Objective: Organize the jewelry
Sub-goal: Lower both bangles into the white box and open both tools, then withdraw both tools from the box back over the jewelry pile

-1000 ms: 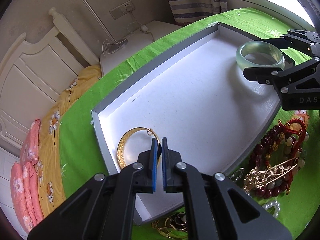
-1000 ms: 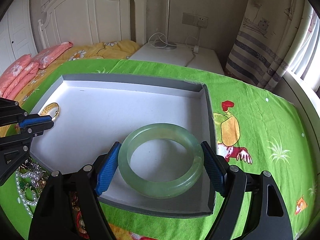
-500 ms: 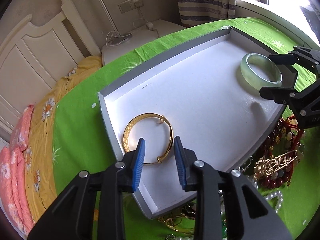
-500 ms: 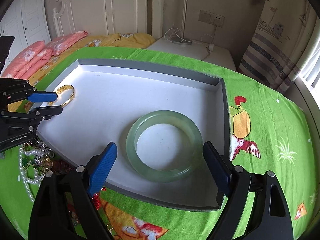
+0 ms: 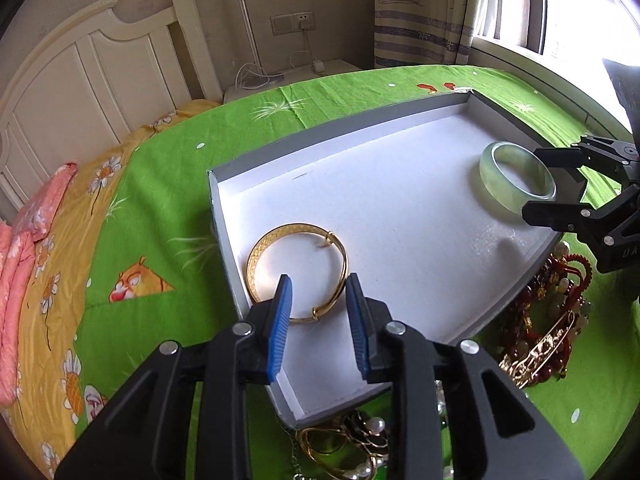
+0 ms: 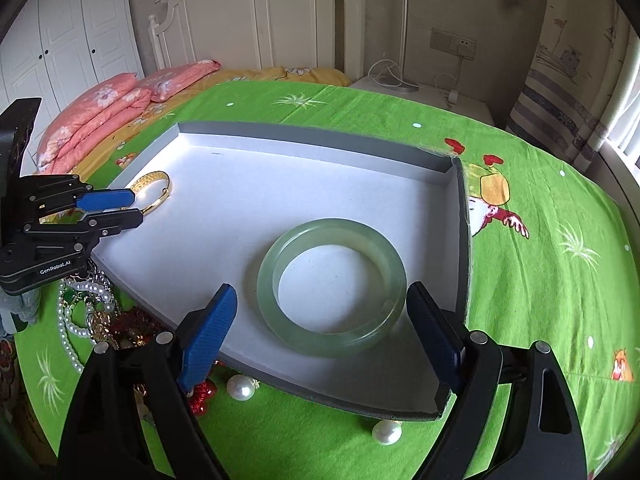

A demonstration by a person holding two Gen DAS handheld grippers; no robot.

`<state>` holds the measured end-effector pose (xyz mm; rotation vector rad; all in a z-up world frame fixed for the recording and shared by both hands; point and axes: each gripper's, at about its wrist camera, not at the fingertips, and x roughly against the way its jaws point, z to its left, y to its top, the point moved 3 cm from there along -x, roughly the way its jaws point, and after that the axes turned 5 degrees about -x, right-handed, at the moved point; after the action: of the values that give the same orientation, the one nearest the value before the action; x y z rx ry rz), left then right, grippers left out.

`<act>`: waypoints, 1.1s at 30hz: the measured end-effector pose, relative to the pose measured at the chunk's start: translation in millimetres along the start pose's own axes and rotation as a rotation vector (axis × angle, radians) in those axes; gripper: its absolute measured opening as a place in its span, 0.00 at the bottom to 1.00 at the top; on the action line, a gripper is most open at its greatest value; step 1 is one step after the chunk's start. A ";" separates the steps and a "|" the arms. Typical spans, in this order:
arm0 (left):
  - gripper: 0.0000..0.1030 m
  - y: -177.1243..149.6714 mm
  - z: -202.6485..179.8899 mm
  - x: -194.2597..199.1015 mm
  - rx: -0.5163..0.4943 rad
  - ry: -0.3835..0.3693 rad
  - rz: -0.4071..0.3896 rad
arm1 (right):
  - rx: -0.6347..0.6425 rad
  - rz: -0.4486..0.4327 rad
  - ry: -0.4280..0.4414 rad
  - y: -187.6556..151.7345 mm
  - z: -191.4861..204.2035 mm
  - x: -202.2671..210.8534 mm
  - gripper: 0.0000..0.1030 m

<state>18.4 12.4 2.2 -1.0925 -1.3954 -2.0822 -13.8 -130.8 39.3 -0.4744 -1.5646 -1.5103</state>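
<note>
Tray [image 5: 256, 152], shallow, grey-walled with a white floor, is lying on a green blanket [image 5: 168, 184] and taking up the middle of both views. Gold bangle [image 5: 297, 272] is lying flat on the tray floor at about 7 o'clock in the left wrist view, close to the tray's near-left wall. Left gripper [image 5: 319, 292] is hovering just above the bangle's near edge, blue pads partly apart with a clear gap, nothing clamped; the pads are not pressing the bangle. From the right wrist view the same left gripper [image 6: 120, 206] is sitting at 9 o'clock, its tips over the bangle [image 6: 154, 190].

Green bangle [image 6: 332, 288] is lying flat on the tray floor near the tray's right wall, dead centre in the right wrist view and at 3 o'clock in the left wrist view [image 5: 516, 184]. Right gripper [image 6: 320, 320] is standing wide apart, one pad on each side of the green bangle, gaps showing on both sides, holding nothing.

Jewelry pile [image 5: 548, 320] of red beads, gold chains and pearls is sitting on the blanket just outside the tray's near wall, at 4 o'clock in the left wrist view; more of it [image 6: 86, 312] is showing at 8 o'clock in the right wrist view. Two loose pearls [image 6: 240, 388] are lying on the blanket beside the tray's near wall. Whether the pile is touching the tray wall is hard to tell, partly hidden by the gripper.

Pink pillows [image 6: 120, 108] and a white headboard [image 6: 248, 20] are showing at 11 o'clock behind the blanket.
</note>
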 end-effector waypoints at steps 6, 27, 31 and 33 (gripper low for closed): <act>0.27 -21.4 -17.4 21.0 0.004 0.028 -0.059 | -0.046 -0.008 -0.039 -30.1 7.1 23.8 0.81; 0.45 -32.5 -26.7 48.5 -0.010 -0.002 -0.108 | -0.261 -0.251 0.018 -55.2 -6.3 98.0 0.82; 0.85 -37.7 -3.8 103.1 0.142 -0.045 -0.328 | -0.370 -0.413 0.020 -50.9 -61.3 158.5 0.87; 0.95 -46.5 14.6 129.2 0.251 -0.075 -0.409 | -0.423 -0.447 0.004 -58.9 -85.1 177.5 0.87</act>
<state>-87.3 56.5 79.3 -0.8427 -1.9936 -2.0639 -127.2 -274.2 133.1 -0.3658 -1.4037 -2.2042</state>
